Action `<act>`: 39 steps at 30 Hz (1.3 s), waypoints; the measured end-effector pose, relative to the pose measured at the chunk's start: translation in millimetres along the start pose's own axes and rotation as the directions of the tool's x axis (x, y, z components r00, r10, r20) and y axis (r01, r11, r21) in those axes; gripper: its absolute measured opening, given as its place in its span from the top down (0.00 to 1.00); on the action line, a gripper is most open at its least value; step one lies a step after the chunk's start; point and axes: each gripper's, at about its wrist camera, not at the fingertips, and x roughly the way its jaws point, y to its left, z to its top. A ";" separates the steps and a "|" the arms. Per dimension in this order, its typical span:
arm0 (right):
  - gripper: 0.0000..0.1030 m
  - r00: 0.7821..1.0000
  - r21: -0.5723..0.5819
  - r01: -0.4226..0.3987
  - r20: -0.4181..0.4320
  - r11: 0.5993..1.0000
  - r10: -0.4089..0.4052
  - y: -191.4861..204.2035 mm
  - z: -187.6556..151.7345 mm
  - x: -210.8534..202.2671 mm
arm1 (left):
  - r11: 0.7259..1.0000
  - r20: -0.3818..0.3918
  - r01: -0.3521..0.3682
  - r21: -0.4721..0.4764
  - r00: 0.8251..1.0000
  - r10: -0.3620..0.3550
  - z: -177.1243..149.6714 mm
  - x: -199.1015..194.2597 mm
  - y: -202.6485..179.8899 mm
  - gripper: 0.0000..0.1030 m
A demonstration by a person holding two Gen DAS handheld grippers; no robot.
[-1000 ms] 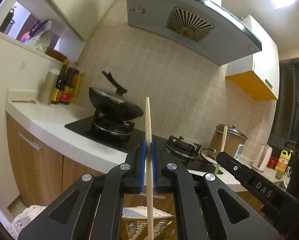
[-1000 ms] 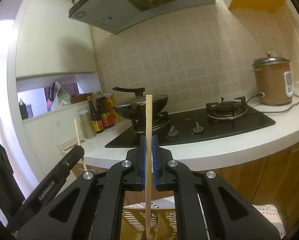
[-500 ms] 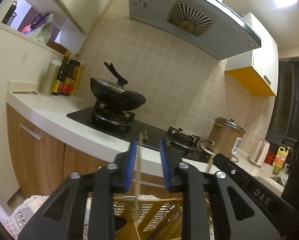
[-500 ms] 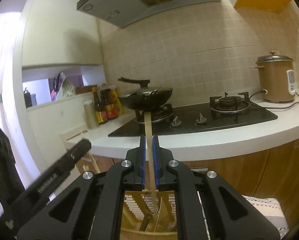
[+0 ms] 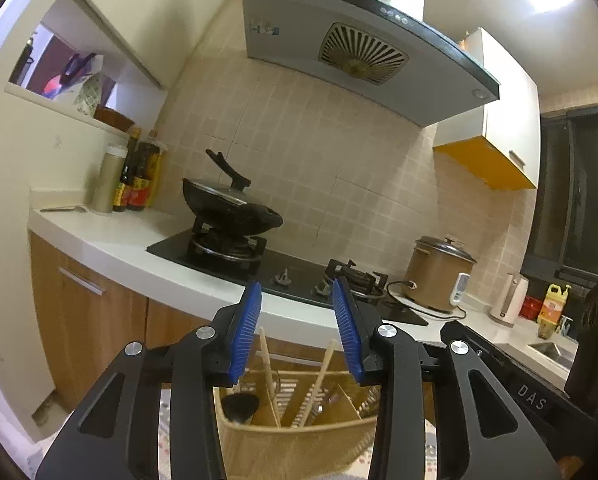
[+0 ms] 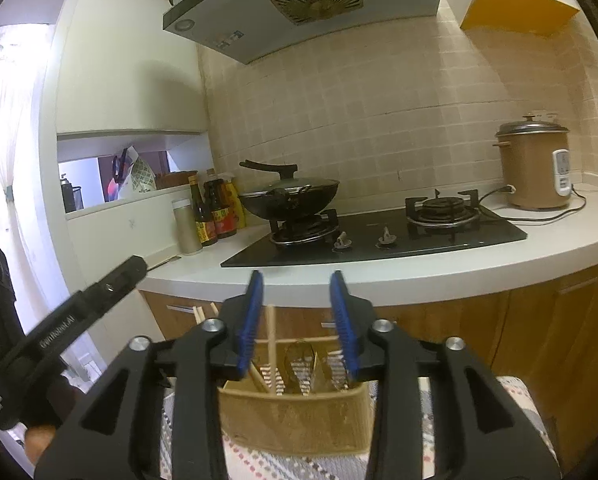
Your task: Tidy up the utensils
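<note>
Chopsticks are down now, both of them: a second ago each claw was clenched on one upright wooden stick, and now both claws are spread wide and empty. Left gripper hangs with its blue pads well apart above the wooden utensil box, and two chopsticks lean inside it, their tips poking up between the fingers. Right gripper shows the same spread, released, right over the utensil box; one chopstick stands nearly upright in a compartment beside some metal utensils. Box sits on a patterned cloth. Behind, a black wok rests on the stove, with the rice cooker off to the right
</note>
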 end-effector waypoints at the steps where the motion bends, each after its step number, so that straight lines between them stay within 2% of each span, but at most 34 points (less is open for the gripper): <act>1: 0.48 1.000 -0.001 0.008 0.002 1.000 -0.008 0.1 -2.5 -6.9 | 1.000 -0.002 0.004 -0.001 1.000 -0.004 -0.4 -5.4 -0.5 0.63; 7: 0.47 0.999 -0.027 0.041 -0.019 0.999 -0.041 1.3 -24.9 -38.1 | 0.998 -0.041 0.034 0.050 0.999 -0.032 -10.8 -34.7 -9.8 0.52; 9: 0.42 0.998 -0.037 0.053 -0.023 0.998 -0.053 1.1 -34.0 -46.5 | 0.998 -0.045 0.029 0.064 0.999 -0.026 -18.4 -45.6 -12.3 0.45; 13: 0.37 0.996 -0.038 0.078 -0.035 0.996 -0.080 -3.5 -53.8 -59.1 | 0.997 -0.042 -0.005 0.076 0.999 0.008 -34.3 -62.5 -13.3 0.33; 15: 0.36 0.993 -0.045 0.111 -0.045 0.993 -0.112 -6.4 -64.8 -62.6 | 0.997 -0.050 -0.023 0.078 0.998 0.027 -44.3 -66.8 -13.7 0.31; 17: 0.35 0.990 -0.046 0.130 -0.052 0.990 -0.132 -9.3 -73.7 -63.9 | 0.995 -0.059 -0.050 0.090 0.997 0.055 -56.4 -68.7 -15.0 0.29; 19: 0.33 0.988 -0.044 0.140 -0.061 0.989 -0.142 -12.4 -83.5 -64.6 | 0.990 -0.058 -0.088 0.112 0.994 0.095 -69.4 -71.6 -16.6 0.22; 23: 0.31 0.983 -0.064 0.179 -0.041 0.982 -0.182 -14.0 -97.1 -68.0 | 0.975 -0.051 -0.155 0.158 0.985 0.164 -89.8 -75.0 -20.1 0.19; 27: 0.30 0.979 -0.090 0.196 -0.036 0.977 -0.200 -11.2 -104.1 -69.1 | 0.960 -0.059 -0.188 0.209 0.977 0.204 -102.2 -72.9 -24.4 0.18; 33: 0.26 0.976 -0.127 0.209 -0.035 0.970 -0.214 -8.5 -111.5 -78.0 | 0.955 -0.081 -0.191 0.226 0.974 0.213 -110.0 -79.7 -25.0 0.15; 39: 0.25 0.973 -0.095 0.219 -0.055 0.971 -0.225 -18.5 -113.1 -80.4 | 0.955 -0.140 -0.188 0.230 0.965 0.224 -128.1 -87.9 -17.6 0.15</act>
